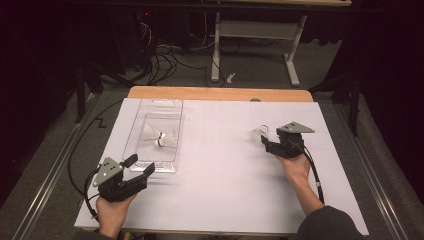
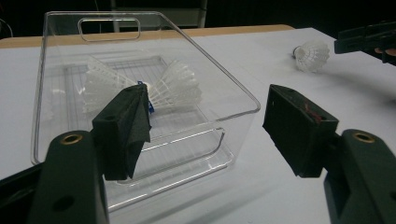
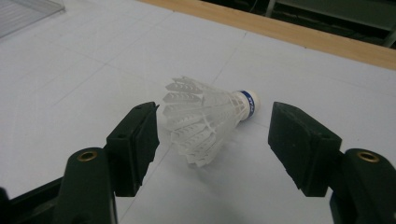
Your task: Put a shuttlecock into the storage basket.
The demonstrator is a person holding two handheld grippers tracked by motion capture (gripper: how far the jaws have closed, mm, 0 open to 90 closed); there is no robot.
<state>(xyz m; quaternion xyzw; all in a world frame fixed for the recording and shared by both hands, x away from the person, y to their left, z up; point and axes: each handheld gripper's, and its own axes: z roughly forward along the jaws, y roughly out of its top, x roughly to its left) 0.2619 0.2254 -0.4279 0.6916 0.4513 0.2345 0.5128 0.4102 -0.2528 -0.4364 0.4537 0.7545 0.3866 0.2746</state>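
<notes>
A clear plastic bin (image 1: pixel 131 134) stands on the left of the white table and holds two white shuttlecocks (image 1: pixel 160 136) lying cork to cork. In the left gripper view these two shuttlecocks (image 2: pixel 175 86) show through the bin's wall (image 2: pixel 219 84). My left gripper (image 1: pixel 141 164) hovers open just in front of the bin's near end, empty (image 2: pixel 210 126). A third shuttlecock (image 1: pixel 259 132) lies on its side on the right of the table. My right gripper (image 1: pixel 267 144) is open right behind it. Its jaws stand on either side of the shuttlecock (image 3: pixel 205 116) without touching it (image 3: pixel 215 140).
A white gridded sheet (image 1: pixel 225 175) covers the table, and a wooden edge (image 1: pixel 220 93) shows at the far side. A corner of the bin (image 3: pixel 28 11) appears far left in the right gripper view. Cables and a desk frame (image 1: pixel 255 45) lie on the floor beyond.
</notes>
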